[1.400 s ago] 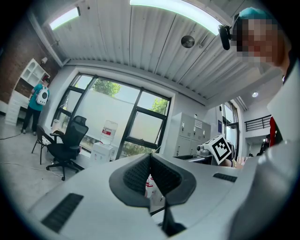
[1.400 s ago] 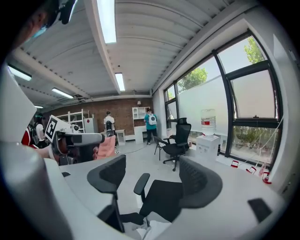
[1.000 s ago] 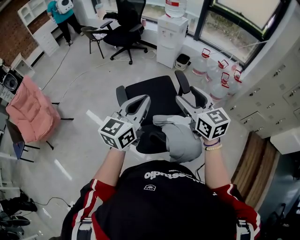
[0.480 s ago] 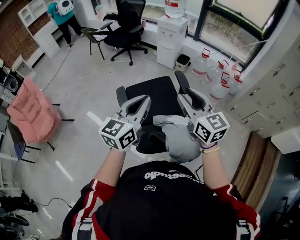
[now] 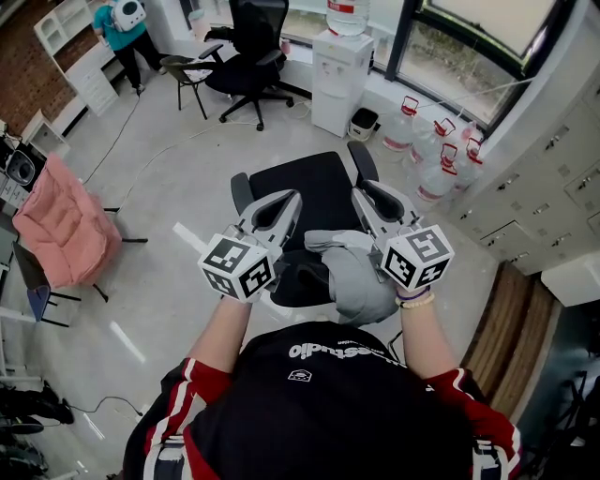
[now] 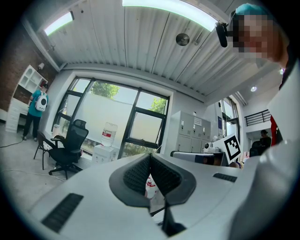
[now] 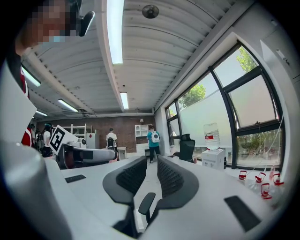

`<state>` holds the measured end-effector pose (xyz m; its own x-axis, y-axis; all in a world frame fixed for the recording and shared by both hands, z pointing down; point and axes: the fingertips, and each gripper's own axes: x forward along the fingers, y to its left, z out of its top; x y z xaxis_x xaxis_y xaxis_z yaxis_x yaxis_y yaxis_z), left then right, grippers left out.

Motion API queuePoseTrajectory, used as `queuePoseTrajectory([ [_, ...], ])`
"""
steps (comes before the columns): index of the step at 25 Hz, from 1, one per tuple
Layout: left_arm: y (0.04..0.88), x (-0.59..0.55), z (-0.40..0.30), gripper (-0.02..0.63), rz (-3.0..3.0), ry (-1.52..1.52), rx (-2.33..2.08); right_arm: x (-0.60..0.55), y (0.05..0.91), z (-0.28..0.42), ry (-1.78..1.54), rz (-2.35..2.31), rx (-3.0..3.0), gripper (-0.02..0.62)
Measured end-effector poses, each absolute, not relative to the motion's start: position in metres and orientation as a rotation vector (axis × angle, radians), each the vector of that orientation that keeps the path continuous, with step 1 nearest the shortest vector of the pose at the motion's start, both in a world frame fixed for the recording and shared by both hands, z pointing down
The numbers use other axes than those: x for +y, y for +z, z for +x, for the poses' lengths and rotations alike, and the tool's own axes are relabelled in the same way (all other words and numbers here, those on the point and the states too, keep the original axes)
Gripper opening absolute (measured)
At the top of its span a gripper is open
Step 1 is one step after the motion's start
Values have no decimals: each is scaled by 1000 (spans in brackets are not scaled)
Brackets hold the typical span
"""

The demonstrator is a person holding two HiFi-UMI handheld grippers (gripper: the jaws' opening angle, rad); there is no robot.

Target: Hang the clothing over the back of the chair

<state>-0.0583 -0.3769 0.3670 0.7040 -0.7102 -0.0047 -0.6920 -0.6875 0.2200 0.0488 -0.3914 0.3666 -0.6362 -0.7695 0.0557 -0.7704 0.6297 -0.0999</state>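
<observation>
A grey garment point(image 5: 354, 274) lies draped over the back of a black office chair point(image 5: 305, 186) right below me, hanging down on the near side. Both grippers hover level above the chair back, apart from the cloth. My left gripper point(image 5: 285, 202) point(image 6: 150, 157) is over the left side of the chair, its jaws shut together with nothing between them. Over the garment's right edge, my right gripper point(image 5: 362, 197) point(image 7: 151, 164) has its jaws closing, a narrow gap still between the pads and nothing in it.
A water dispenser point(image 5: 342, 64) and several water jugs point(image 5: 437, 155) stand by the window. Another black chair point(image 5: 253, 56) and a person in teal point(image 5: 117, 26) are at the far left. A pink padded chair point(image 5: 61, 223) is left; lockers point(image 5: 553, 178) right.
The right gripper's jaws have drawn closer together and it has shifted slightly to the left. The left gripper and the garment have stayed put.
</observation>
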Motion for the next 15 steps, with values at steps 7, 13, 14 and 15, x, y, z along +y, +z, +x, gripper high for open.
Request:
queuePoseTrajectory([
  [7, 366, -376, -57, 21, 2705, -132, -1132, -392, 366, 53, 200, 1358, -2820, 37],
  [13, 364, -376, -55, 21, 2714, -133, -1142, -391, 368, 54, 200, 1362, -2817, 25],
  [14, 364, -377, -55, 21, 2716, -131, -1148, -391, 368, 54, 197, 1362, -2816, 25],
  [15, 364, -377, -56, 21, 2719, -128, -1157, -391, 368, 54, 194, 1366, -2813, 25],
])
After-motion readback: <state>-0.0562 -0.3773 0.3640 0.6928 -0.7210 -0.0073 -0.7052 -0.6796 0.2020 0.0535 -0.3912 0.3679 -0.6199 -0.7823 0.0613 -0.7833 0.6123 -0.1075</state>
